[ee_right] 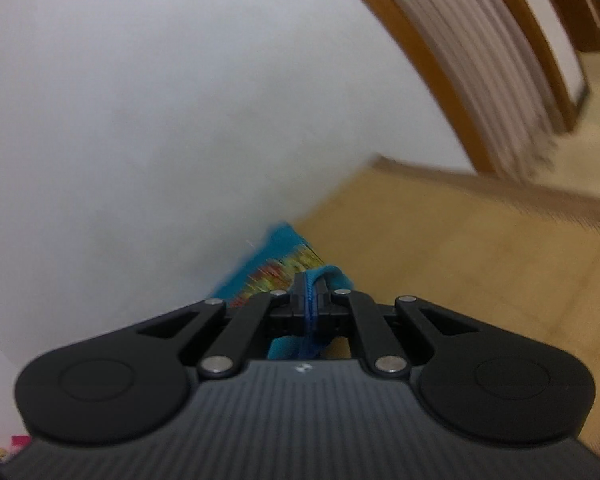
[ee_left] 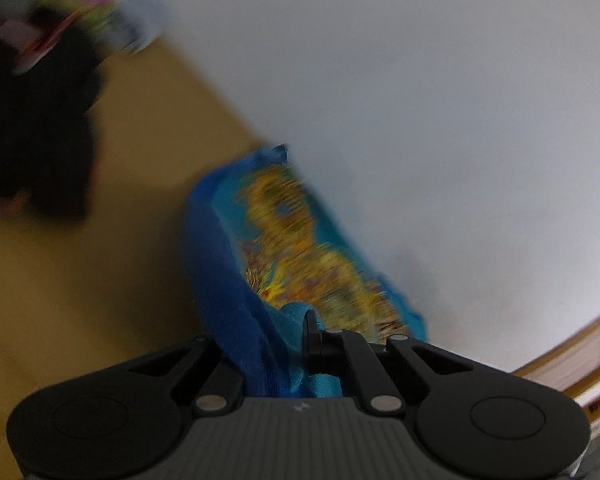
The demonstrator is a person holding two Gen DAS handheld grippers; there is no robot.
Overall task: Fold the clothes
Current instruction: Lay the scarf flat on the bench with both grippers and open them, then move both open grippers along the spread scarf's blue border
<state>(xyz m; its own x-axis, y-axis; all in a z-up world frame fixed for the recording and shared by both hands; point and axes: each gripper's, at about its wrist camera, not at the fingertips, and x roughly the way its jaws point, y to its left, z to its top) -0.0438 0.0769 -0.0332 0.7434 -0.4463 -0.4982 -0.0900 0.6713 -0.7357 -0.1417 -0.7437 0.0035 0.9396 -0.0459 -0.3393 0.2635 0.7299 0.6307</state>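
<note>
A blue garment [ee_left: 284, 248] with a yellow and orange print hangs bunched ahead of my left gripper [ee_left: 310, 322], which is shut on its turquoise edge. It lies against the white wall and over the tan floor, and the picture is blurred by motion. In the right wrist view my right gripper [ee_right: 309, 285] is shut on another edge of the same blue garment [ee_right: 284, 264]; a dark blue hem runs between its closed jaws. Only a small piece of printed cloth shows beyond those jaws.
A white wall [ee_left: 420, 100] fills most of both views. The tan floor [ee_right: 460, 264] runs beneath. A dark heap of clothes [ee_left: 36, 132] with pink and green items lies at far left. A wooden-framed slatted panel [ee_right: 480, 60] stands at right.
</note>
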